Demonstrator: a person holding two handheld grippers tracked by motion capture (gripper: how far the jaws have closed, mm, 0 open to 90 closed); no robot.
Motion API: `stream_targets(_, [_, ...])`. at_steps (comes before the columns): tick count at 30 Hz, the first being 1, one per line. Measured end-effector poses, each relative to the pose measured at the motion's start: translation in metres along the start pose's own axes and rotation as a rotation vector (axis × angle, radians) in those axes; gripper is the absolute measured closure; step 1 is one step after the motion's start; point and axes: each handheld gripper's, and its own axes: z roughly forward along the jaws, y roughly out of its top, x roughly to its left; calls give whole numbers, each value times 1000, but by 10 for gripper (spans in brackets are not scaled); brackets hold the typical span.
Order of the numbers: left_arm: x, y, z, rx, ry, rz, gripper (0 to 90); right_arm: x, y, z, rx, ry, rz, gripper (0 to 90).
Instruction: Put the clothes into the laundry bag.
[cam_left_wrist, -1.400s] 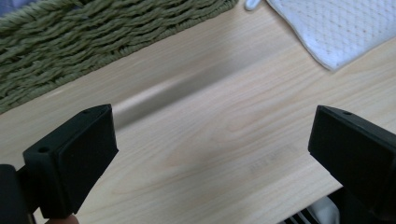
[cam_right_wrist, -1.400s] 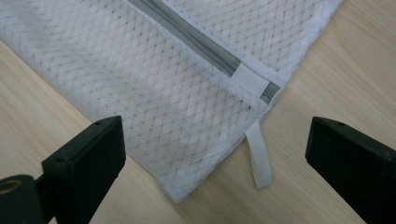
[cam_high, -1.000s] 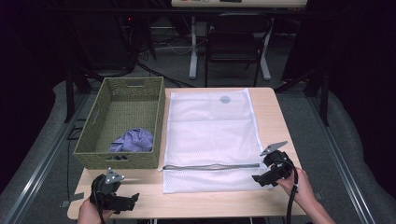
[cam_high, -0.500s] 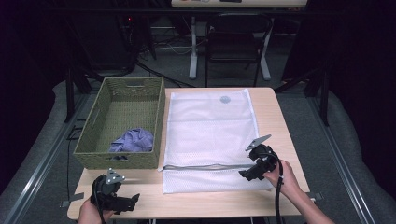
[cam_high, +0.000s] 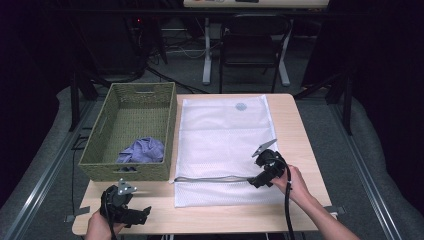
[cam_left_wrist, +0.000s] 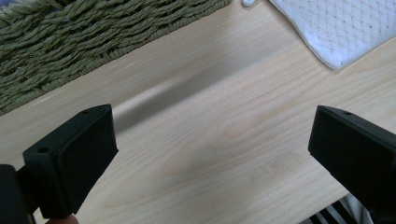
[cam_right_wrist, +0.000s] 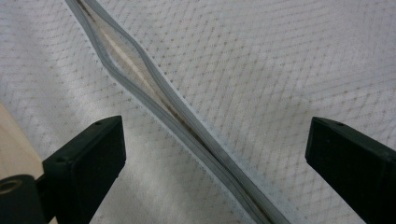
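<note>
A white mesh laundry bag (cam_high: 225, 140) lies flat on the wooden table (cam_high: 300, 130), with a grey zipper (cam_high: 210, 179) running across its near part. My right gripper (cam_high: 256, 181) is open over the zipper's right end, and the zipper (cam_right_wrist: 187, 130), slightly parted, runs between its jaws above white mesh (cam_right_wrist: 289, 70). My left gripper (cam_high: 142, 214) is open low at the table's front left, over bare wood (cam_left_wrist: 210, 140). A green woven basket (cam_high: 100, 165) holds a crumpled lavender garment (cam_high: 142, 150).
The basket wall (cam_left_wrist: 70, 42) and a corner of the mesh bag (cam_left_wrist: 341, 32) lie just ahead of the left gripper. A chair (cam_high: 255, 40) and desk legs stand behind the table. Bare wood runs along the table's right side and front edge.
My right gripper has moved left from the table's right edge onto the bag, ending over the zipper's right end. The left gripper has stayed put.
</note>
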Motion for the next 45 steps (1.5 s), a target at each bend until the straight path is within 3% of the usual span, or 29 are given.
stream_targets(10, [0,0,1,8,-10,-5,10,4,14,11,3,15,-23,85])
stream_targets(13, [-1,0,1,2,-5,-2,10,5,21,18,26,15,-40,99])
stream_targets(17, [0,0,1,16,-4,-2,11,10,28,25,48,-7,-62,147])
stream_targets(28, [0,0,2,16,-3,-8,12,17,42,34,60,9,-95,260])
stream_targets(39, [0,0,2,16,2,-4,13,23,41,38,66,38,-132,417])
stream_targets(45, [0,0,3,12,8,-7,13,27,43,42,74,19,-157,486])
